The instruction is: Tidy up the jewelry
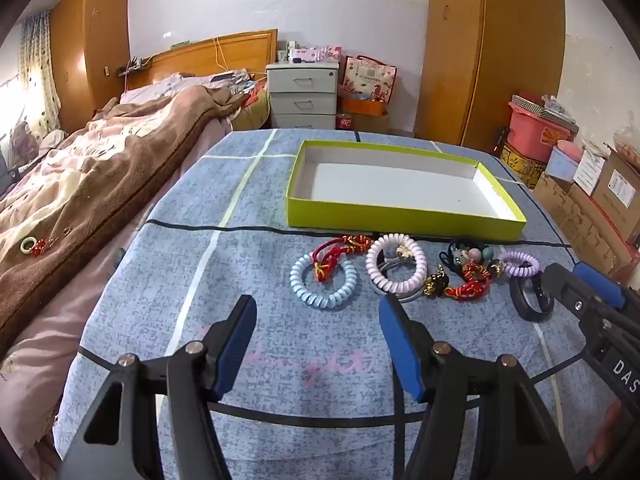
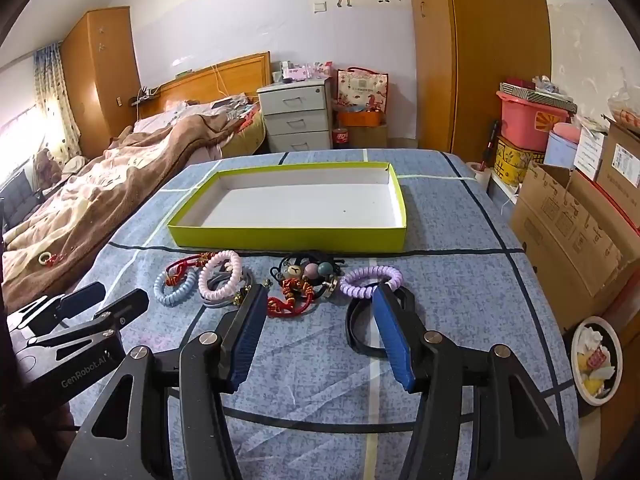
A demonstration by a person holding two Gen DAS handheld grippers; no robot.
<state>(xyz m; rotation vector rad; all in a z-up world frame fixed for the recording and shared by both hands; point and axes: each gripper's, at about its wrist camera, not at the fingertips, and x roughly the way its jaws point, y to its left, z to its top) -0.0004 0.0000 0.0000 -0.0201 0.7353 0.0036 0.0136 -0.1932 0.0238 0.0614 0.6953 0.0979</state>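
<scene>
A shallow yellow-green box (image 1: 400, 219) (image 2: 280, 236) with a white, empty inside stands on the blue cloth. A row of jewelry lies in front of it: a blue coil bracelet (image 1: 324, 284) (image 2: 176, 290), a pink coil bracelet (image 1: 396, 264) (image 2: 220, 274), a red cord (image 1: 340, 248), a beaded and red-knot bunch (image 1: 472, 272) (image 2: 300, 280), a purple coil (image 1: 520, 266) (image 2: 370, 280) and a black band (image 1: 530, 300) (image 2: 360, 328). My left gripper (image 1: 318, 308) is open and empty, just short of the blue coil. My right gripper (image 2: 320, 296) is open and empty, just short of the bunch and black band.
A bed (image 1: 80, 184) with a brown blanket runs along the table's left side. Cardboard boxes (image 2: 572, 240) and a bowl (image 2: 596, 360) sit at the right. White drawers (image 1: 302, 94) and a wardrobe (image 1: 480, 52) stand behind the table.
</scene>
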